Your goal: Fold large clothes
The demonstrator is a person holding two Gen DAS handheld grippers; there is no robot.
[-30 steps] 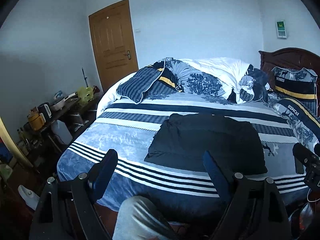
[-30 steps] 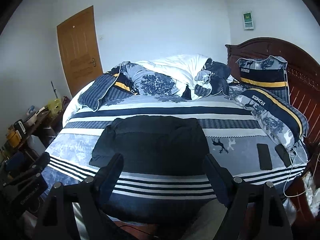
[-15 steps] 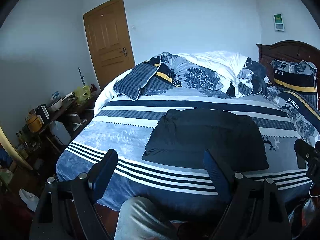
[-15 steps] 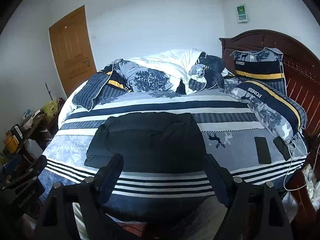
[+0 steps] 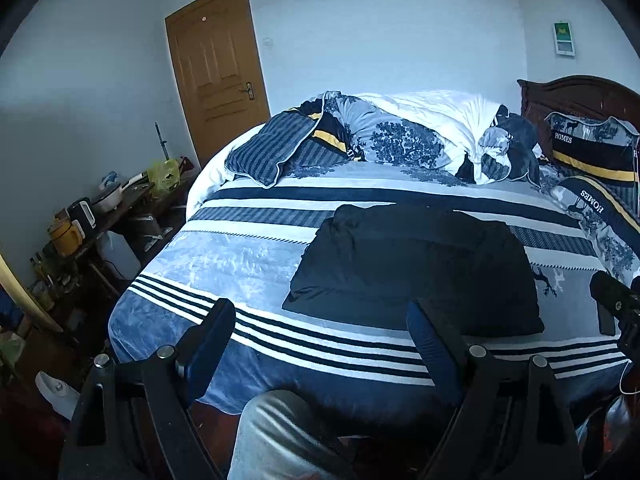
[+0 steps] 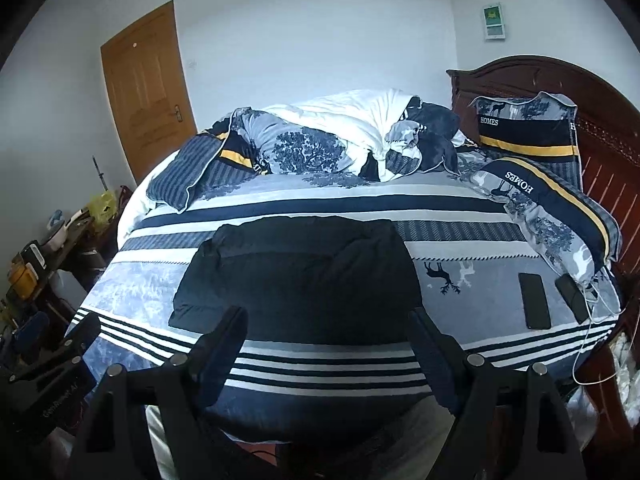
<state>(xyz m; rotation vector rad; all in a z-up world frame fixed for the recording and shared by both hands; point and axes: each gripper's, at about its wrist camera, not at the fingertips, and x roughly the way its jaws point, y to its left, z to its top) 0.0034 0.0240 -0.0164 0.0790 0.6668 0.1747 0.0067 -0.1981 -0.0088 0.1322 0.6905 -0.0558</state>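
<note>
Striped bed (image 5: 248,264) carries a dark garment (image 6: 296,276), already a compact rectangle. Both claws, left (image 5: 316,344) and right (image 6: 324,340), hover short of it, apart, empty. Either folding's finished or another fold remains.

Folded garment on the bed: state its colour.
Plain black garment, no visible pattern; the right wrist view shows it best.

The left gripper (image 5: 318,332) hides the near right corner of the dark garment (image 5: 416,268). Small items on the side table (image 5: 120,204) at nine o'clock are too small to identify. At three o'clock, the headboard (image 6: 600,120) runs off frame.
</note>
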